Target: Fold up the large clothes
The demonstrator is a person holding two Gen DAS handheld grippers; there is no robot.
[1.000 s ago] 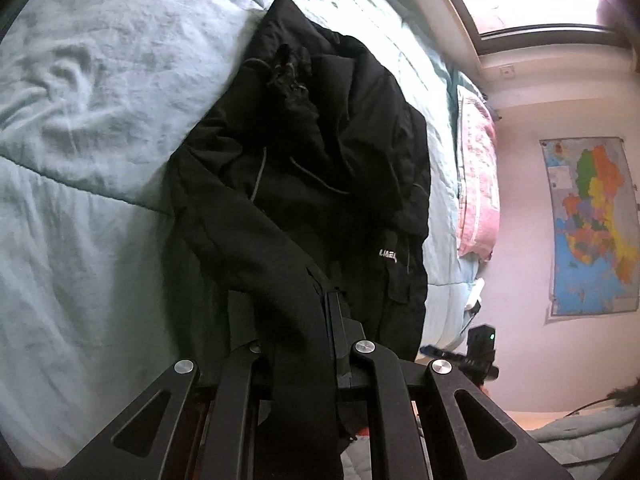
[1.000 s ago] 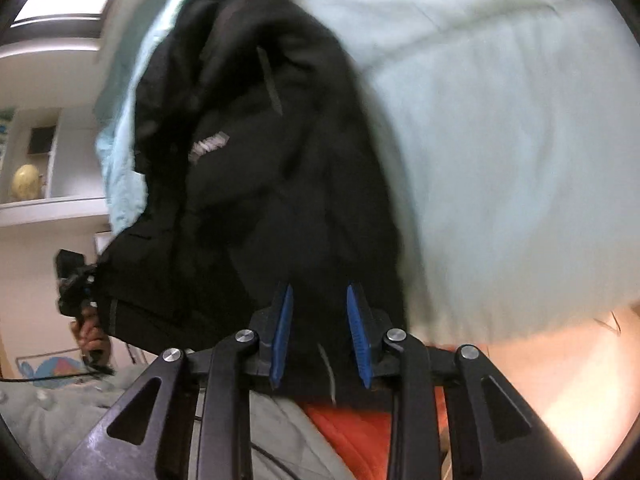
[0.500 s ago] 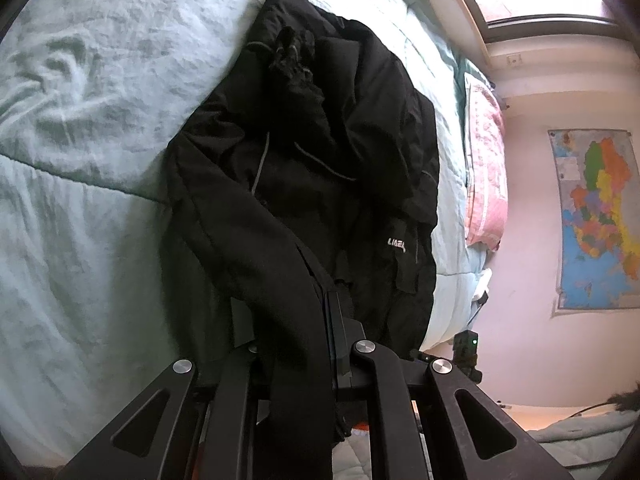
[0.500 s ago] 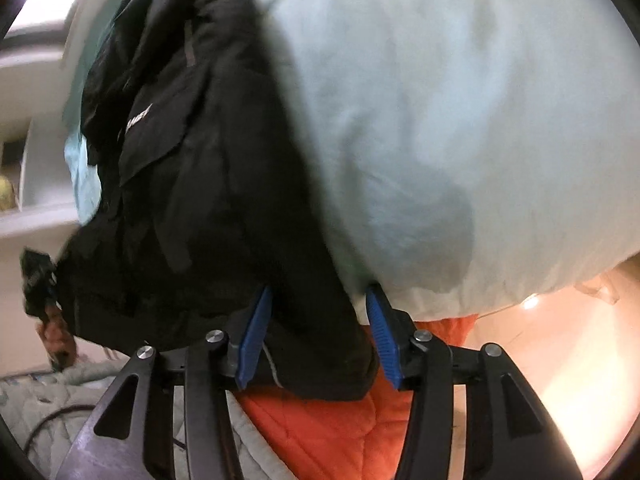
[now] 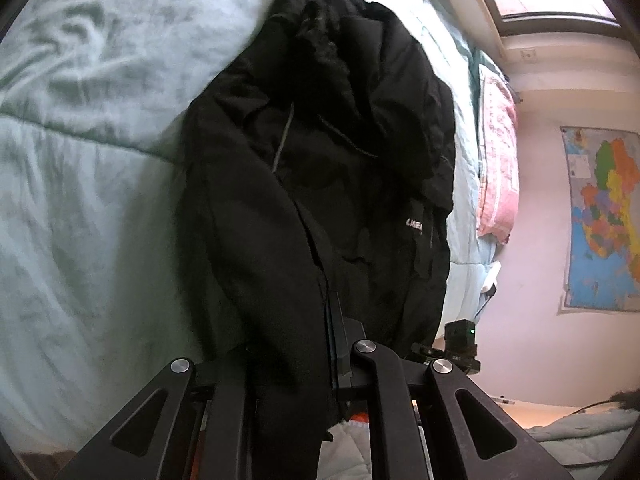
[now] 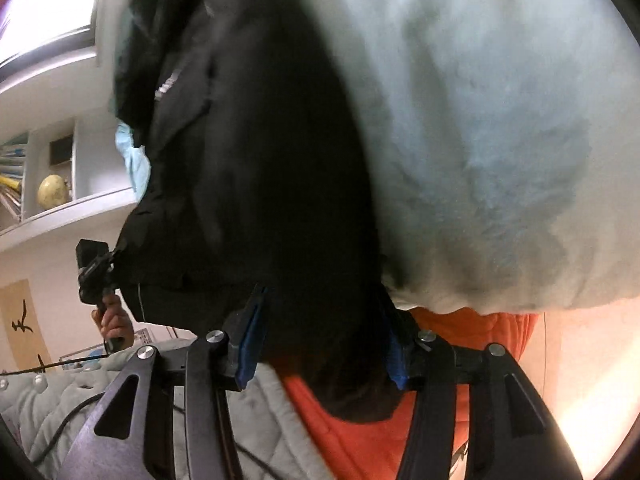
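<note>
While left gripper (image 5: 316, 344) pinches it, right gripper (image 6: 320, 344) jaws opening, black jacket (image 5: 320, 184) lies rumpled.

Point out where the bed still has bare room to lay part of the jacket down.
Bare pale-green duvet lies open left of the black jacket in the left wrist view, reaching the frame edge. The right wrist view shows the same bare duvet right of the jacket. Crowded: the narrow strip between the jacket and the pink pillow, and the near bed edge, where both grippers meet the hem.

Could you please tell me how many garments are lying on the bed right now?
1: a black jacket lying along the pale bedding, its near end at both grippers. Anything beneath it would be hidden.
</note>
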